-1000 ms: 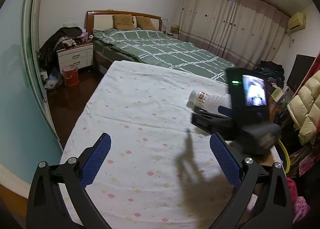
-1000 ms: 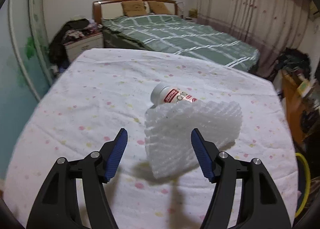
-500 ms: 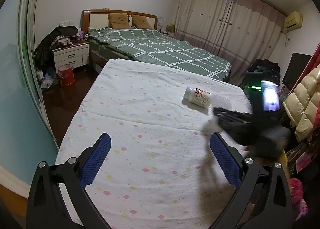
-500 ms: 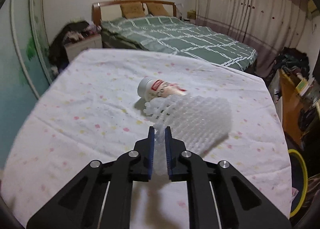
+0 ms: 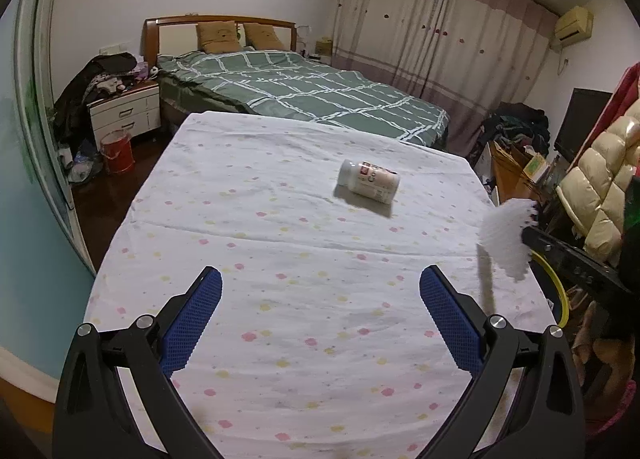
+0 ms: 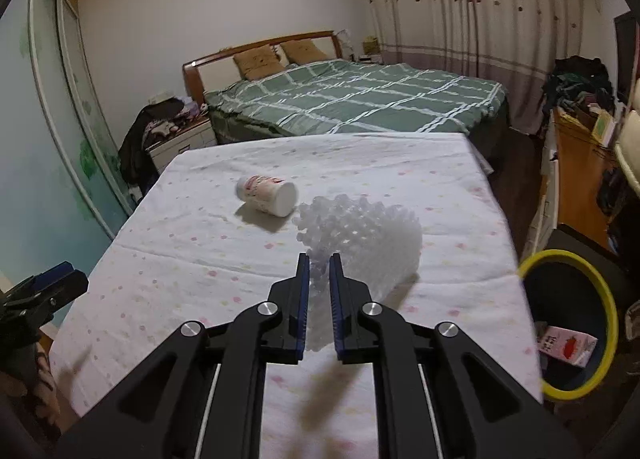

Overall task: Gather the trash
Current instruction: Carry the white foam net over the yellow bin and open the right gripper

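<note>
- Right gripper (image 6: pixel 319 259), black with blue pads, is pinched nearly closed on a white foam mesh sleeve (image 6: pixel 362 235); its jaws have just been closing, and the netting is squeezed between the pads.
- From the right wrist view the foam mesh sleeve bulges out beyond the fingertips toward 1 o'clock, lifted above the white cloth with pastel dots (image 6: pixel 200 243) that covers the table, casting a shadow beneath it.
- At 11 o'clock from those fingertips a white plastic bottle with a red label (image 6: pixel 266 195) lies on its side on the cloth, apart from the sleeve.
- At 4 o'clock, beside the table, stands a dark bin with a yellow rim (image 6: pixel 604 299); a pink-and-white carton (image 6: pixel 566 347) lies inside.
- Left gripper (image 5: pixel 320 315) hangs over the near part of the cloth with its blue pads spread wide and nothing between them.
- From the left wrist view the bottle sits at 12 o'clock, well ahead of the open fingers, and the sleeve shows at 3 o'clock by the table's edge.
- Behind the table is a bed with a green checked cover (image 5: pixel 304 95).
</note>
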A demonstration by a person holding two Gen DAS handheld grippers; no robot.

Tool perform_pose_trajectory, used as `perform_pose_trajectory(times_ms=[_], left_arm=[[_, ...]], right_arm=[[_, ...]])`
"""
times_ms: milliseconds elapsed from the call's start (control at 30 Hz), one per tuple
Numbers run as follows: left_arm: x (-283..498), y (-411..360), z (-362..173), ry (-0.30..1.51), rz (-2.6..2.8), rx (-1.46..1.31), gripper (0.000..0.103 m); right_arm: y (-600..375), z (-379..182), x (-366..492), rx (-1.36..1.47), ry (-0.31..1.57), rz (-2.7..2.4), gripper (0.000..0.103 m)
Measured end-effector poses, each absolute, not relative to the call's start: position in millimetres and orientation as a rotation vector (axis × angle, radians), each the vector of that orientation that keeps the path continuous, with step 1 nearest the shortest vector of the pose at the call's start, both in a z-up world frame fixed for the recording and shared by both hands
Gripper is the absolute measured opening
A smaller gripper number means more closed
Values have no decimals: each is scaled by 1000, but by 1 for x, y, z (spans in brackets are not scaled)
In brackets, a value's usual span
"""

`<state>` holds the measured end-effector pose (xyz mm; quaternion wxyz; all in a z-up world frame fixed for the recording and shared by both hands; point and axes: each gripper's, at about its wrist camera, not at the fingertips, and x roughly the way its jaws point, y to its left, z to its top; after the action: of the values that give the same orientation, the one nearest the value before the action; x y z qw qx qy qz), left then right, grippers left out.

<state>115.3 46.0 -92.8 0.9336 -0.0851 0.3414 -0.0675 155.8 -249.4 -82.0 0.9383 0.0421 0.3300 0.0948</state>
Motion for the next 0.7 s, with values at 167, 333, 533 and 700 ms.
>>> perform_pose_trajectory(times_ms=[167,333,533,700], left_arm=[[118,34,-92,703,-153,-159,98],[122,17,-90,710,-173,-135,98],[127,-7,-86,710,-201,-107,98],[133,-25,-86,720,-220,-96,98]], right_arm=[[-288,-74,144,83,645,97,10],[-333,-72,138,111,634,5,10],[-381,-72,129,150,623,-59,10],[-418,-73,118,188,613,-95,10]])
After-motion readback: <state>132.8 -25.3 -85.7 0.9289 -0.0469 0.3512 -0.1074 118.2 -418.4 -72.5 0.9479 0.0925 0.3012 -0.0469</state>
